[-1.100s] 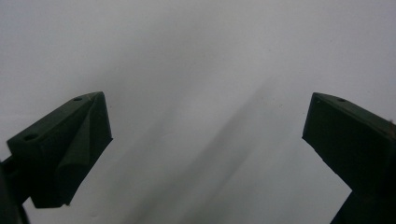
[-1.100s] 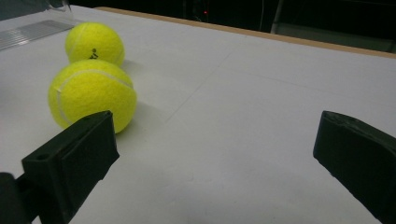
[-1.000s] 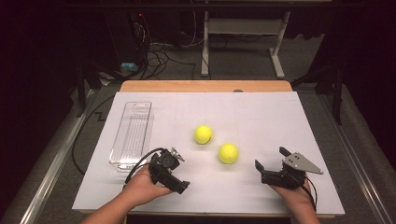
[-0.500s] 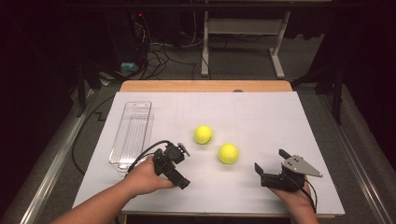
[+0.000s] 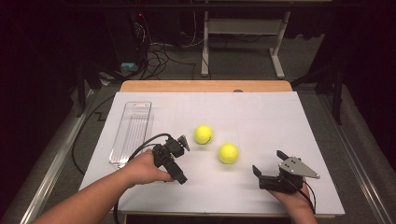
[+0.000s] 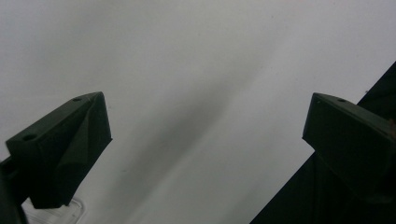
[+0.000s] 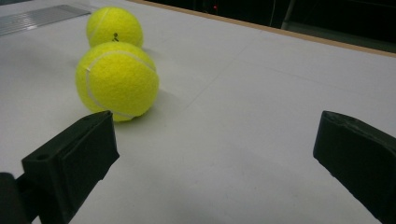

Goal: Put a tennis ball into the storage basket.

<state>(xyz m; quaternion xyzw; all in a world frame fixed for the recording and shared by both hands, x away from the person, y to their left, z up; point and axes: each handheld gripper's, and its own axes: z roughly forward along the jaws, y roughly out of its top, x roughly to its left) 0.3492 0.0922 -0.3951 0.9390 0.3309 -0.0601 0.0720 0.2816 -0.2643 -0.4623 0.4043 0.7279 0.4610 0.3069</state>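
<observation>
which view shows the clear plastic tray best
The high view: the whole clear ribbed plastic tray lies along the table's left side. The right gripper view catches just a strip of it at the top left; the left gripper view shows what looks like one corner.

Two tennis balls point(image 5: 203, 134) sit mid-frame on the counter point(image 5: 261, 116), near each other but apart. A clear tray point(image 5: 131, 132) lines the left side. The upper and right areas lie bare.

The room is dark around a wooden table point(image 5: 205, 86) covered with white paper point(image 5: 261, 121); beyond it, on the grey floor point(image 5: 243, 65), stands a white metal frame point(image 5: 243, 28) (probably a desk's legs); tangled cables point(image 5: 159, 53) lie at the left.
</observation>
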